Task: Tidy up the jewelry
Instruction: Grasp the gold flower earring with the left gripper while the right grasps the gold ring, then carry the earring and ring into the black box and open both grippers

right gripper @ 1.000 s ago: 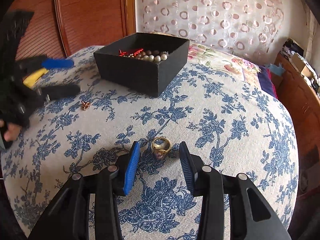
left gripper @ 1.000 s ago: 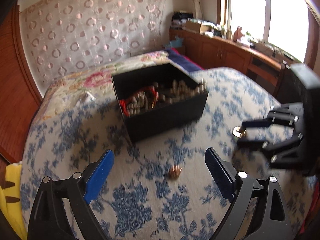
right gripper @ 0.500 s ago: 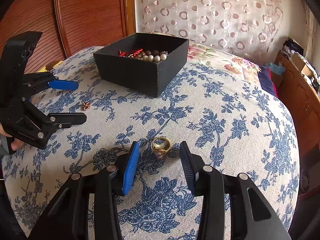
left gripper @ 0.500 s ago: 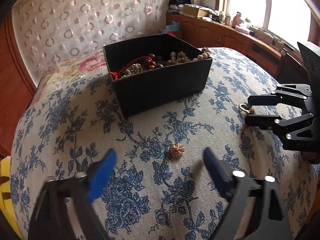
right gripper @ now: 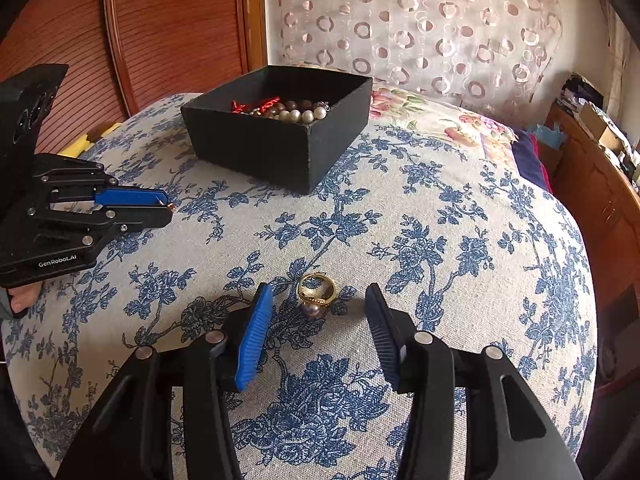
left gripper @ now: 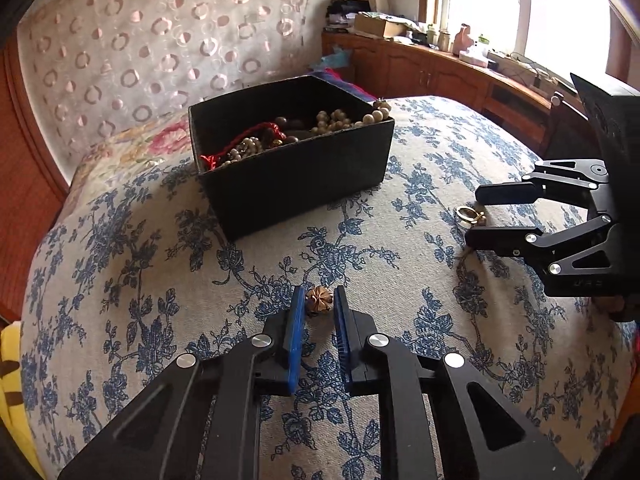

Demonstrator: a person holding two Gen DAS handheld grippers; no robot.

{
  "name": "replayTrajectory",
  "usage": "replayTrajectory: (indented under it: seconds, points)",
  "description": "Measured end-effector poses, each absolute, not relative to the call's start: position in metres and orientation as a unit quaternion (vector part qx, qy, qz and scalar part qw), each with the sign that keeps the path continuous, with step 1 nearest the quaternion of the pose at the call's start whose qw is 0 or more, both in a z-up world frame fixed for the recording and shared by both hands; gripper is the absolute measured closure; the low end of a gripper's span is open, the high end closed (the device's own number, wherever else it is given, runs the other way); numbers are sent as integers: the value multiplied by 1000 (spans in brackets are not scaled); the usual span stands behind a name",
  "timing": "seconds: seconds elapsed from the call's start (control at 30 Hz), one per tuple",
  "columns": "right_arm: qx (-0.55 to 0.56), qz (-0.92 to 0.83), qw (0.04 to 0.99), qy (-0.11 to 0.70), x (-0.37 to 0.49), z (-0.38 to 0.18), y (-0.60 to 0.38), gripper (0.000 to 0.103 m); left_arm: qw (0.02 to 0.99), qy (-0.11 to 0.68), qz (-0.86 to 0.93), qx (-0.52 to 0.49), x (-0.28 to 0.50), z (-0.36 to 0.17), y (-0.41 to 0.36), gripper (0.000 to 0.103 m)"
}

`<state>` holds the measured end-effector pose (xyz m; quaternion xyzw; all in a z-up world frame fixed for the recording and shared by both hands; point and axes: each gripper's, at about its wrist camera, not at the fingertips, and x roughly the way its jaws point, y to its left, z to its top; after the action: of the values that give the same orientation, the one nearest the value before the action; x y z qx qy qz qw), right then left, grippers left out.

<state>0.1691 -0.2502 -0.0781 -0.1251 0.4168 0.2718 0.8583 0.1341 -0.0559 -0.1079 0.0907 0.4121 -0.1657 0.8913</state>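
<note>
A small bronze flower-shaped ornament lies on the blue floral bedspread. My left gripper has its blue pads against both sides of it, and the jaws are still closing. In the right wrist view the left gripper shows the ornament's copper edge at its tips. A gold ring with a dark bead lies between the fingers of my right gripper, untouched. Those jaws are opening. The left wrist view also shows the right gripper around the ring. Behind both stands a black box holding bead strings.
The black box sits mid-bed with pearl and brown beads and red cord inside. A wooden cabinet with clutter runs under the window at the right. A wooden slatted door stands behind. The bedspread falls away at its edges.
The left gripper's jaws went from wide apart to closed around the flower-shaped ornament. The right gripper's jaws spread slightly wider around the ring, which has not moved.
</note>
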Motion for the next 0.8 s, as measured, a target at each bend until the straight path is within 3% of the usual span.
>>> replayTrajectory:
  seconds: [0.33,0.53,0.8]
  points:
    - [-124,275,857,417,171,-78,-251,52,912,372,-167,43,102,-80,-43,90]
    - [-132,283,854,417,172,-76,-250,81,918,361,-163,32,93,-74,-38,90]
    - [-130,287,855,413,168,-69,-255,83,920,357,-159,23,92,-74,-32,90]
